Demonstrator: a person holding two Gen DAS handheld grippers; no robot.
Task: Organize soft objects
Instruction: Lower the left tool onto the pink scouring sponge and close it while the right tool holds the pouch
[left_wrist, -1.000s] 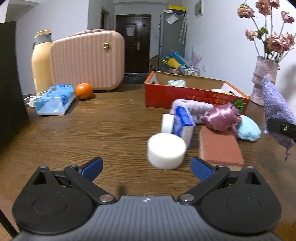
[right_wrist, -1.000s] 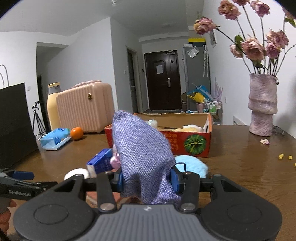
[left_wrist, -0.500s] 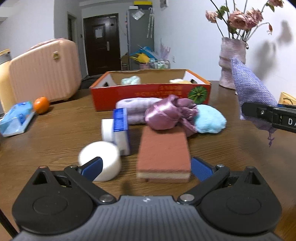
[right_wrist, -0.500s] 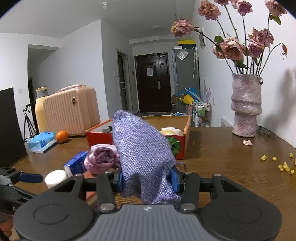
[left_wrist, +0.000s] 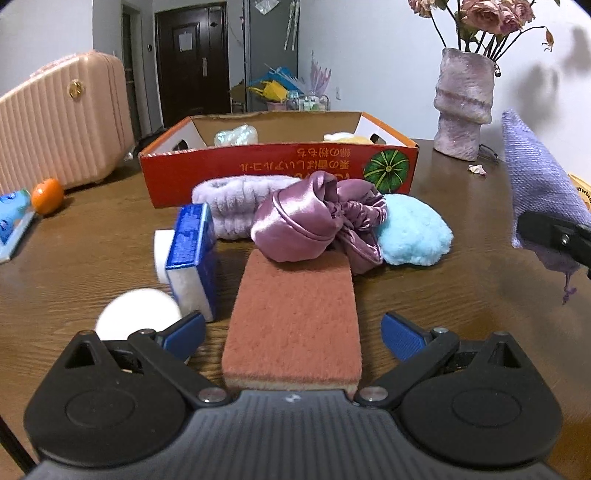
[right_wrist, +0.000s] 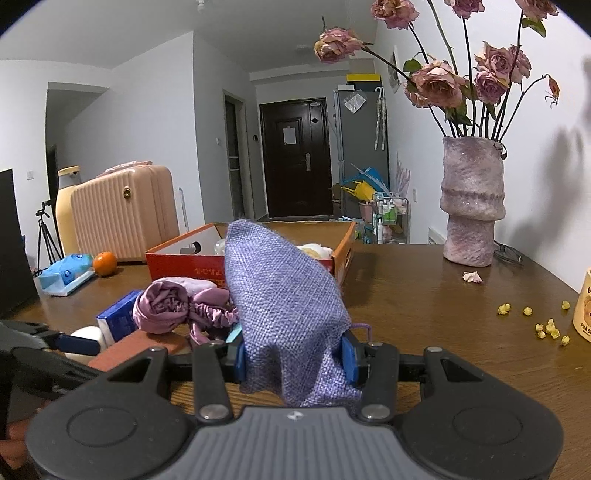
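Lilac woven pouch (right_wrist: 284, 306) clamped upright in the right hand-held gripper (right_wrist: 295, 360). Left hand-held gripper (left_wrist: 293, 332), jaws apart, straddles the rust sponge (left_wrist: 295, 314) on the table (left_wrist: 443, 295). Risk: closing askew could squash and tip the sponge against the satin bonnet (left_wrist: 306, 221) beyond.

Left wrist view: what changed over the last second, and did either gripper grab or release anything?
The left gripper swung from the white roll to straddle the brown sponge, jaws open, nothing gripped. The right gripper carried the purple cloth pouch sideways, still clamped on it. The items on the table stayed put.
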